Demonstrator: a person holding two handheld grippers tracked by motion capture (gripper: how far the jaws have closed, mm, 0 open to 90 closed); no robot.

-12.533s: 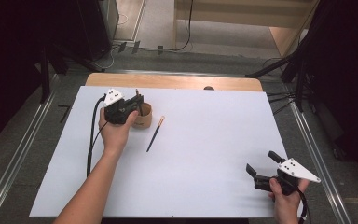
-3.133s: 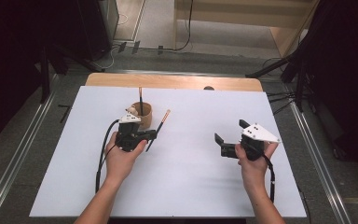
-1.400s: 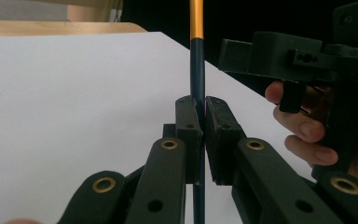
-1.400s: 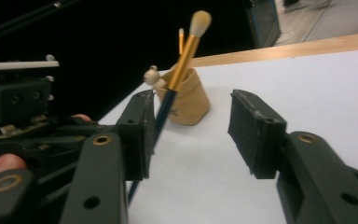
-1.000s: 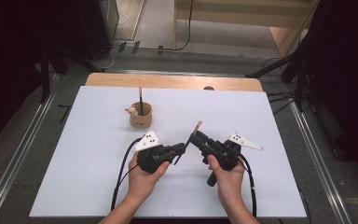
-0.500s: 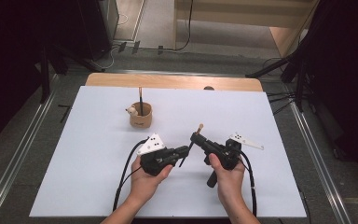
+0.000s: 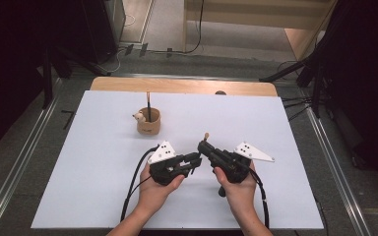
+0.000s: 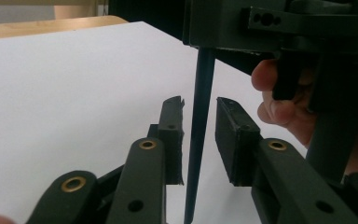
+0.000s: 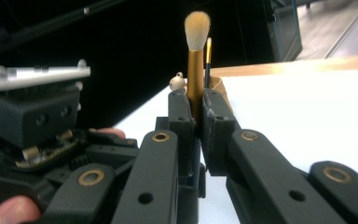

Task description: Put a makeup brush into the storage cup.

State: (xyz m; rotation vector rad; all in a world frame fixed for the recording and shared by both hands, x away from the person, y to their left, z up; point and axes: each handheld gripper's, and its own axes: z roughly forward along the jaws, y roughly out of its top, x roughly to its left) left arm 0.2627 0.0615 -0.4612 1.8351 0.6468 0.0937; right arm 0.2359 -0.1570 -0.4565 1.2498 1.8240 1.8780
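A brush [image 7: 206, 136] with pale bristles, a gold ferrule and a thin dark handle stands tilted above the middle front of the white table [image 7: 78, 177]. My right gripper [image 7: 203, 146] is shut on its ferrule; in the right gripper view the brush [image 9: 196, 28] rises from between the jaws of the right gripper [image 9: 196, 95]. My left gripper [image 7: 195, 158] faces it from the left. In the left gripper view the left gripper [image 8: 198, 101] is open, and the dark handle [image 8: 199, 126] runs between its jaws with a gap on each side.
A small tan cup [image 7: 148, 123] stands at the back left of centre with a thin brush [image 7: 148, 101] upright in it and a little pale figure [image 7: 138, 117] on its rim. A wooden strip [image 7: 182, 86] borders the far edge.
The brush went from lying beside the cup to being lifted by the left gripper and carried to the middle front. The right gripper came in and shut on its ferrule. Both have since drifted slightly.
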